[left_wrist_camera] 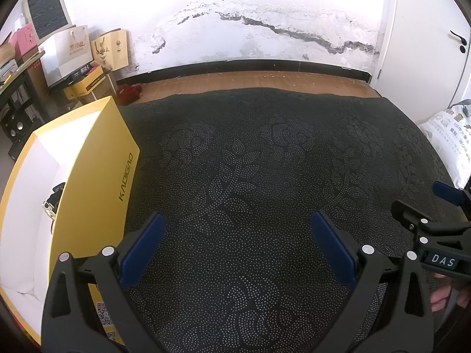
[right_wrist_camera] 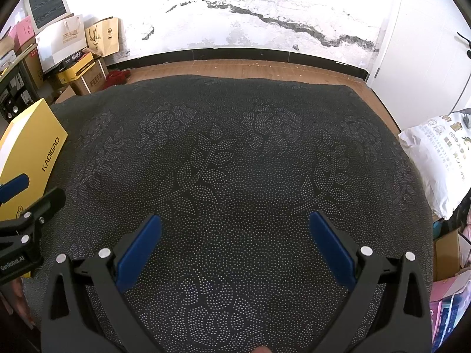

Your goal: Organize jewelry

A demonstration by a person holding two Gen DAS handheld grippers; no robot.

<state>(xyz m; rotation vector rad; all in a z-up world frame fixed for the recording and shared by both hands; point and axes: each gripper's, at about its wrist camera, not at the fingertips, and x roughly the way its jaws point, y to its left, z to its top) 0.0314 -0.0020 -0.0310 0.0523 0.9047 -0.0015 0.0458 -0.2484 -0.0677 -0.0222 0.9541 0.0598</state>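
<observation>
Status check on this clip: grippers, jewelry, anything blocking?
Left gripper open, empty. Right gripper open, empty. Yellow box at left, open; dark item with a buckle inside, unclear what. Dark cloth ahead, nothing blocking.

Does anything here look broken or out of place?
Yes: the white wall behind the table has a long dark crack with flaking plaster. A red cloth lies crumpled on the floor by the boxes. On the table, the yellow box stands open.

We see a dark cloth (left_wrist_camera: 250, 161) with a dotted flower pattern; an open yellow box (left_wrist_camera: 97, 170) rests on its left edge.
</observation>
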